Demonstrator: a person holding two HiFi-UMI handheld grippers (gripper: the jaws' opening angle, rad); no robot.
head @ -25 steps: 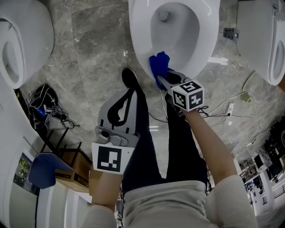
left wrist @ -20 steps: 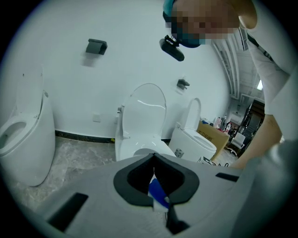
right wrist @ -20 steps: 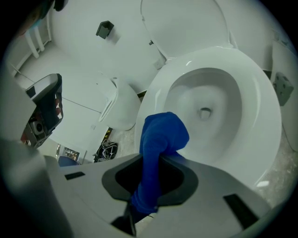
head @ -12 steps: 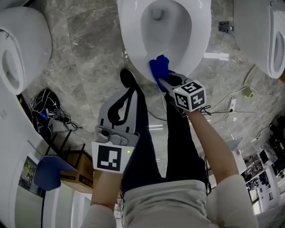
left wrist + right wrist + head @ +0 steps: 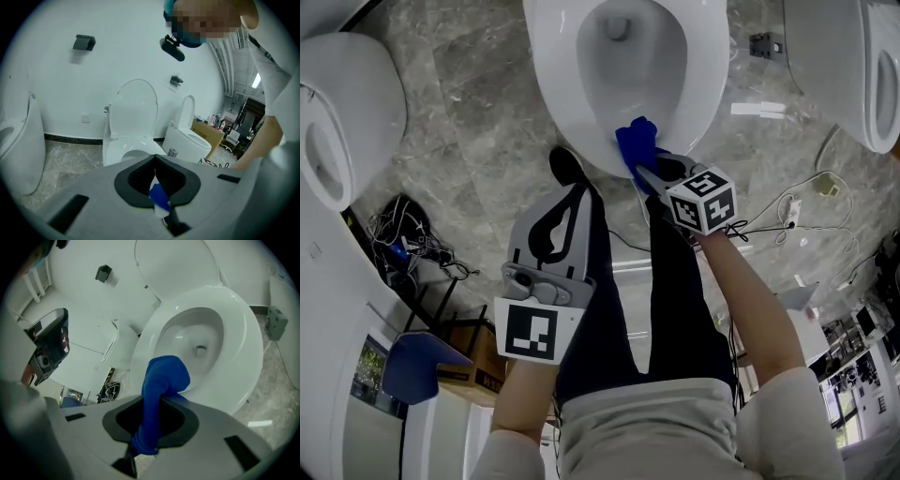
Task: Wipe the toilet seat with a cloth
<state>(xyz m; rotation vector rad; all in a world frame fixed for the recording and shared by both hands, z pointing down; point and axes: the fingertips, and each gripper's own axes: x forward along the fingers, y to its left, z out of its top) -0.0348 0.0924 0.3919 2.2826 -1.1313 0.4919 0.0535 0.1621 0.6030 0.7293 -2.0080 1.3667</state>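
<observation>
The right tool (image 5: 647, 171) is clamped on a blue cloth (image 5: 636, 141). In the right gripper view the cloth (image 5: 164, 376) runs up out of the closed jaws of that tool (image 5: 157, 405), and its bunched end lies on the front rim of the toilet seat (image 5: 248, 343), lapping over the seat's inner edge towards the bowl. The tool's marker cube (image 5: 703, 199) sits just behind the jaws, over the person's right leg (image 5: 684, 291).

The left tool (image 5: 576, 195) is held well back from the toilet, above the left leg. In the left gripper view its jaws (image 5: 155, 160) meet at the tips with nothing between them, and the cloth shows only through the slit behind them.

The white seat (image 5: 551, 84) rings the open bowl. Its lid (image 5: 136, 105) stands raised against the wall. A black shoe (image 5: 567, 164) rests on the grey marble floor (image 5: 478, 122) just beside the front of the toilet. A second toilet (image 5: 337, 112) stands at the left and a third (image 5: 848, 66) at the right. A tangle of cables (image 5: 403, 239) lies on the floor at the left.
</observation>
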